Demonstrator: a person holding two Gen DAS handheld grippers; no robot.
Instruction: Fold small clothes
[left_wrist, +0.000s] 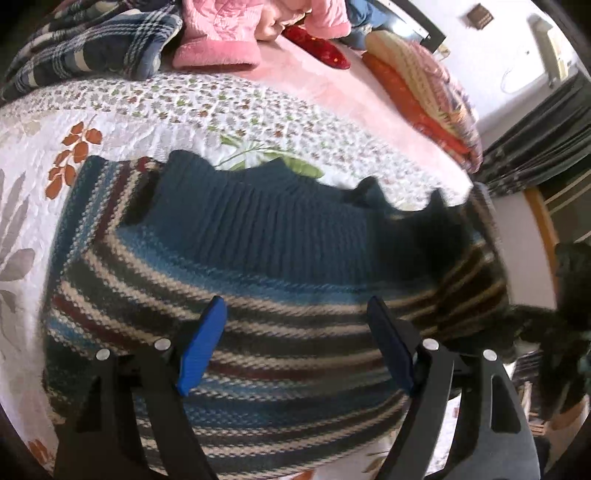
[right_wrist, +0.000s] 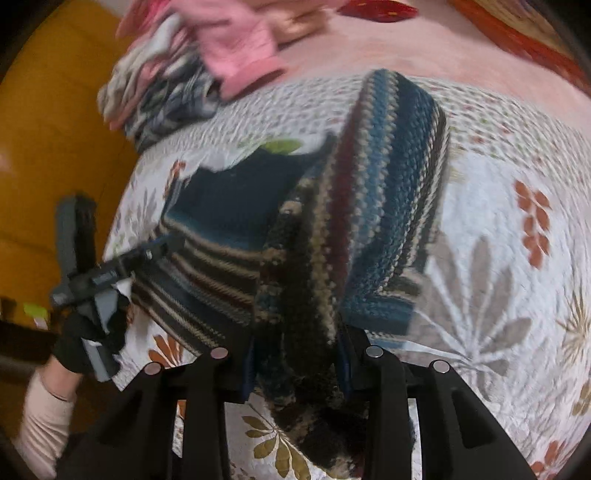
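Left wrist view: striped knitted sweater (left_wrist: 258, 280), bands of teal, cream, dark green and maroon with a dark teal ribbed hem or collar, lies across the centre of the frame on a white quilted bedspread with orange and grey leaf print (left_wrist: 48, 155). Left gripper (left_wrist: 295, 314), black arms with blue finger pads (left_wrist: 203, 343), sits at the lower centre of the frame above the striped knit; its jaws are spread wide with nothing between them. Cannot tell whether the pads touch the fabric.

Upper left of the frame: a navy and white plaid blanket (left_wrist: 92, 48), bunched. Just right of it, a pink fleecy garment (left_wrist: 221, 48). Upper right: a stack of folded bedding in orange and cream (left_wrist: 424, 92) on a pale pink sheet (left_wrist: 332, 96).

Right wrist view, motion-blurred: right gripper (right_wrist: 299, 373) at the lower centre, jaws pressed onto a bunched part of the sweater (right_wrist: 369, 192); a long striped portion runs from the jaws toward the upper centre of the frame, the rest spread on the bedspread (right_wrist: 498, 258) to the left of centre. Left gripper (right_wrist: 159, 247) shows at the left edge of the frame beside the sweater, held by a hand in a black glove (right_wrist: 77, 347) with a pale sleeve (right_wrist: 44, 413) below it.
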